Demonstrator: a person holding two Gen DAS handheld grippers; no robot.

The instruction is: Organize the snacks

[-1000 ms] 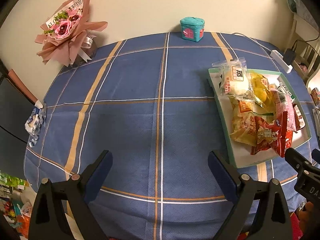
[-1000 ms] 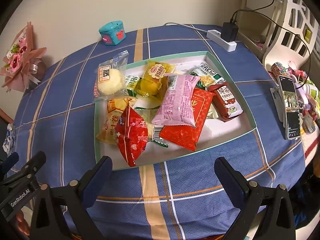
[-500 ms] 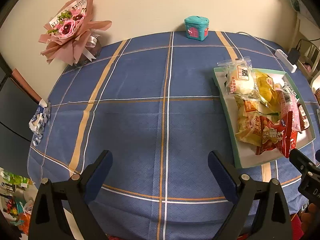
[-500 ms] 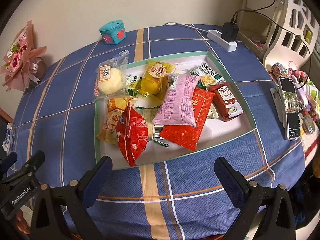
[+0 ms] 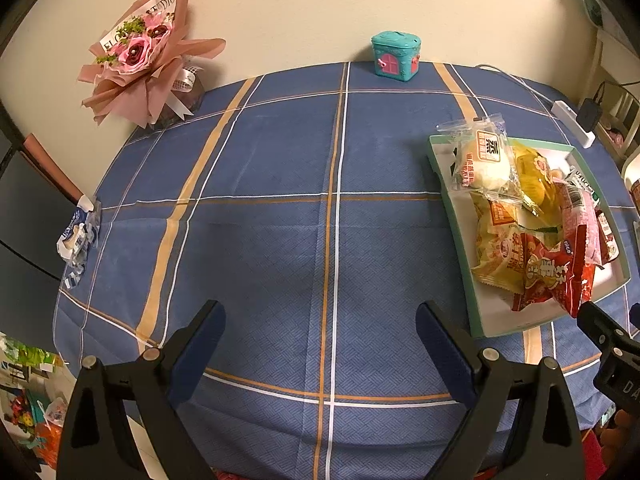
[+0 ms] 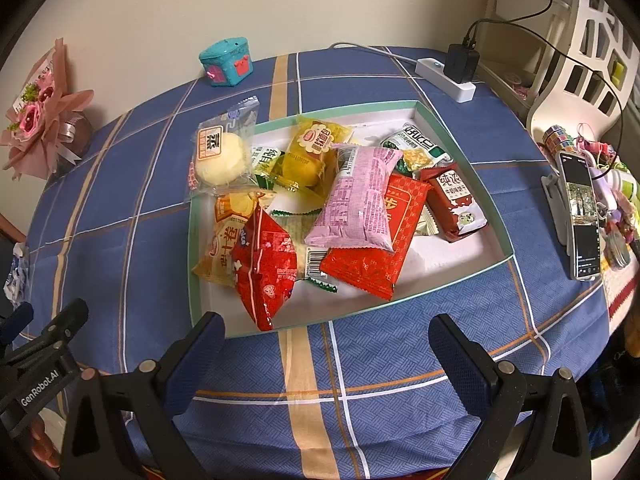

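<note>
Both grippers hover above a desk [image 5: 280, 220] covered with a blue plaid cloth, each with its fingers spread wide and nothing between them. Ahead of the right gripper [image 6: 326, 344], just beyond its fingertips, lies a shallow green-rimmed tray [image 6: 502, 216] heaped with snack packets. A red crinkled packet [image 6: 266, 264] sits nearest the left finger [image 6: 196, 356], its lower end reaching the tray's near rim. Beyond it, between the two fingers, a pink packet [image 6: 358, 200] rests on top of a flat red packet [image 6: 372, 244]. Farther toward the right finger's [image 6: 460, 360] side lies a dark red packet [image 6: 456, 204], with a green-and-white packet [image 6: 420, 146] behind it. A clear-wrapped bun [image 6: 220, 156] overhangs the tray's far left corner, beside a yellow cake packet [image 6: 310, 156]. A pale yellow packet [image 6: 224, 240] lies partly under the red crinkled one. Well right of the right finger stands a phone [image 6: 580, 216] on a holder; far ahead are a power strip [image 6: 444, 78] and a teal box [image 6: 228, 62]. In the left wrist view, the left gripper [image 5: 320, 340] faces bare cloth between its fingers; the tray [image 5: 452, 216] lies off to the right of its right finger [image 5: 444, 352], well apart. A pink bouquet [image 5: 144, 52] stands far ahead to the left.
</note>
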